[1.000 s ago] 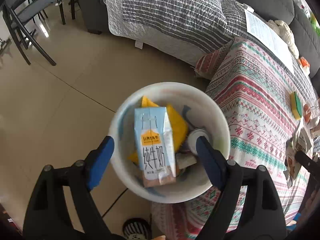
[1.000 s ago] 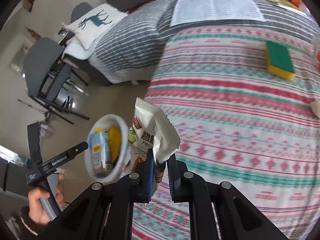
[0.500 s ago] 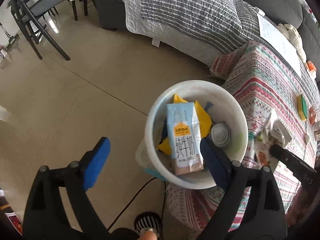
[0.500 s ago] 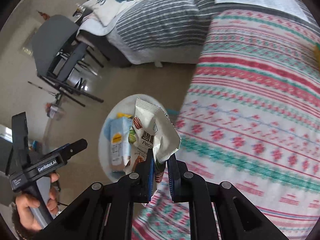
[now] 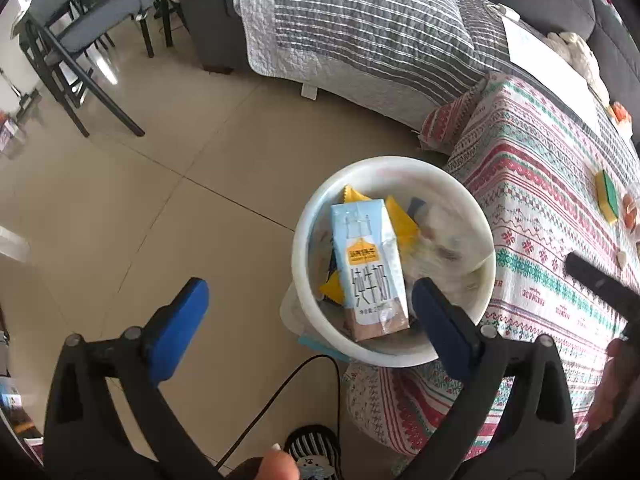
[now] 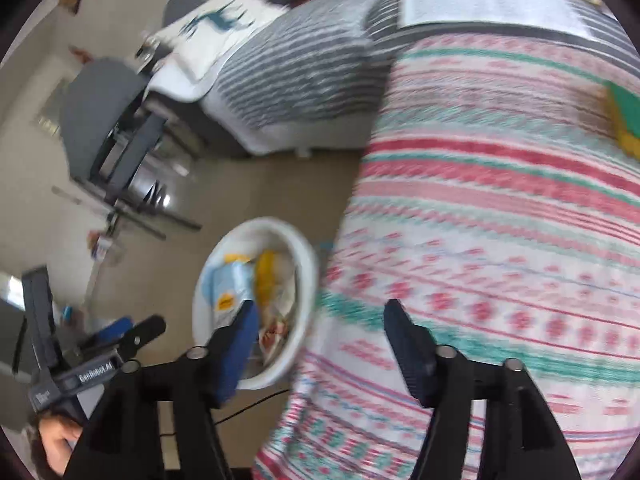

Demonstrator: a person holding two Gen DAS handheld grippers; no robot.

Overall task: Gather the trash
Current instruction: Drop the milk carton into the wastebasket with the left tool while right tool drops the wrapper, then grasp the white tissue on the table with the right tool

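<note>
Trash sits in the round white plastic bin [image 5: 394,260] on the tiled floor, just beside the table draped in a red, green and white patterned cloth [image 5: 540,208]. A pale blue milk carton with yellow label [image 5: 370,264] lies on top, with yellow wrappers [image 5: 402,226] under it at about one o'clock, and a blurred pale shape at three o'clock, possibly a snack packet dropping in. The left gripper [image 5: 306,316] hangs above the bin's seven o'clock side, jaws opening wide with nothing between them. The right gripper [image 6: 320,334] is also opening, empty, over the bin's edge and the cloth. The carton looks light and thin-walled, likely to dent; its narrow sides offer the best hold. A green and yellow sponge [image 5: 606,196] lies well apart on the table.
</note>
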